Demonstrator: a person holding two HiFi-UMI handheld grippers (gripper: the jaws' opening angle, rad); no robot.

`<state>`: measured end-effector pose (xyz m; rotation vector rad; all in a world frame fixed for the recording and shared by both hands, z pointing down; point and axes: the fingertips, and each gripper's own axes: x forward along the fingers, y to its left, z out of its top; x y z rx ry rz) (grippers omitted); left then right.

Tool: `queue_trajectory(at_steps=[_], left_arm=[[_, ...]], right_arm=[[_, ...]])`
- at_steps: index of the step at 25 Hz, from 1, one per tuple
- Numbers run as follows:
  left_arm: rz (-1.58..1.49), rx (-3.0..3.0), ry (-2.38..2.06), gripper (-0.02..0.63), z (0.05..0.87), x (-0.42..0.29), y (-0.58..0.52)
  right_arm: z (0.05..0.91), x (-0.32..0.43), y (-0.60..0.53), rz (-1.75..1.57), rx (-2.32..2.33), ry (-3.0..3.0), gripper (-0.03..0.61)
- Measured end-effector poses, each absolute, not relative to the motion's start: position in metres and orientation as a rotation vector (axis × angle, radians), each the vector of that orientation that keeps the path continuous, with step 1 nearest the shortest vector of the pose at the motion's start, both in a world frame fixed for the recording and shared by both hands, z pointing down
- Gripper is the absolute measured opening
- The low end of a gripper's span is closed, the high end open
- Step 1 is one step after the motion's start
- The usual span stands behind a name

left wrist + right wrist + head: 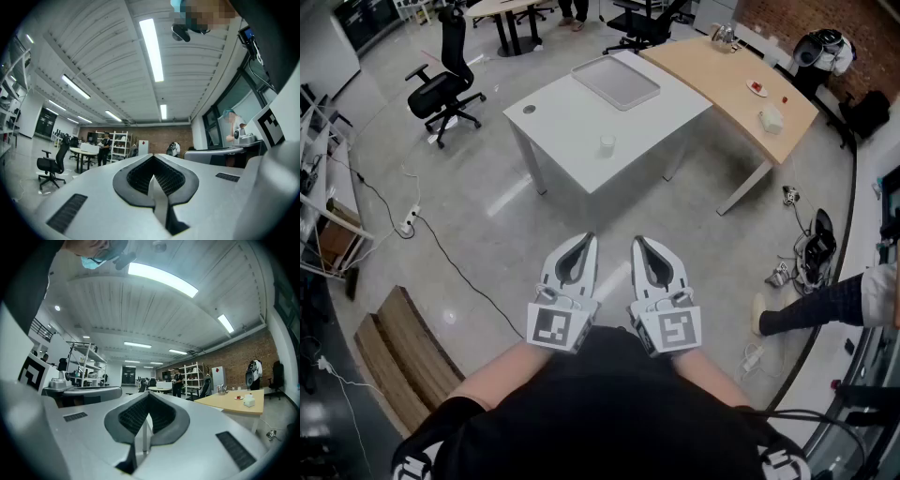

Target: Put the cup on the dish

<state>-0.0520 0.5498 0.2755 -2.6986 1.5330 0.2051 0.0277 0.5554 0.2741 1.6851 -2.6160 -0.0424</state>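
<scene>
approach first: left hand-held gripper (584, 242) and right hand-held gripper (640, 244), both closed and empty, should open near cup (607, 143).

Open floor (581, 211) leads to the white table (572, 122), seemingly bare around the cup (607, 143).

Far things too small, people cut off by the edges

The small white cup (607, 143) on the white rectangular counter (572, 131) is too small to show a handle or contents. The shallow grey rectangular dish (616, 82) at the counter's far end shows no detail. Small pieces on the curved wooden counter (722, 80) cannot be identified. A dark-trousered leg (811, 309) is cut by the right edge and feet (573, 19) by the top. The handles of the left claw (584, 240) and right claw (639, 242) hide behind their marker cubes (560, 328).
</scene>
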Motion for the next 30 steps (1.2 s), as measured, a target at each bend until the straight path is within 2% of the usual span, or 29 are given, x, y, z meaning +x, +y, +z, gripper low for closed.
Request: queue_trajectory(at_steps=[10, 21, 30], left_arm=[[0.198, -2.731, 1.498, 0.006, 0.282, -0.067, 0.543], [0.182, -2.791, 1.547, 0.006, 0.307, -0.13, 0.538], [0.179, -2.766, 1.588, 0.006, 0.32, -0.149, 0.502]], right_arm=[[0.279, 0.005, 0.551, -0.062, 1.667, -2.662, 0.012], [0.309, -0.045, 0.557, 0.097, 1.687, -2.644, 0.012], [0.321, -0.044, 0.509, 0.074, 1.744, -2.59, 0.012]])
